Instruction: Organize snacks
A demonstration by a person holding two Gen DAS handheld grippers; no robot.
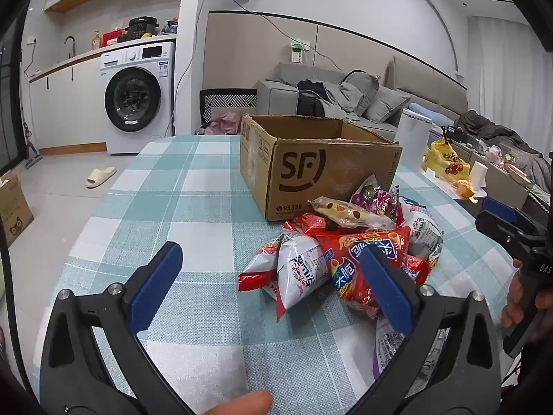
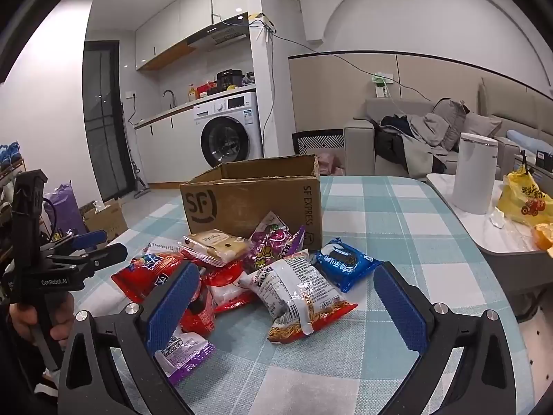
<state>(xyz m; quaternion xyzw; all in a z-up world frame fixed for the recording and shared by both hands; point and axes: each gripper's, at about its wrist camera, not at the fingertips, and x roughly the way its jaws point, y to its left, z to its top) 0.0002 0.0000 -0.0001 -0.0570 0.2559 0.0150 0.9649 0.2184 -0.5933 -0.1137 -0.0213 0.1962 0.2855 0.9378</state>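
Note:
A pile of snack packets lies on the checked tablecloth in front of an open brown cardboard box. Among them are a red and white noodle packet, a blue biscuit packet, a purple sweet bag and a pale cake packet. My left gripper hovers open above the pile's left edge, nothing between its pads. My right gripper hangs open over the noodle packet without touching it. Each gripper shows at the side of the other's view.
The table carries a teal and white cloth. A side table at the right holds a white canister, a yellow bag and orange fruit. Behind stand a grey sofa and a washing machine. A person's hand grips the left tool.

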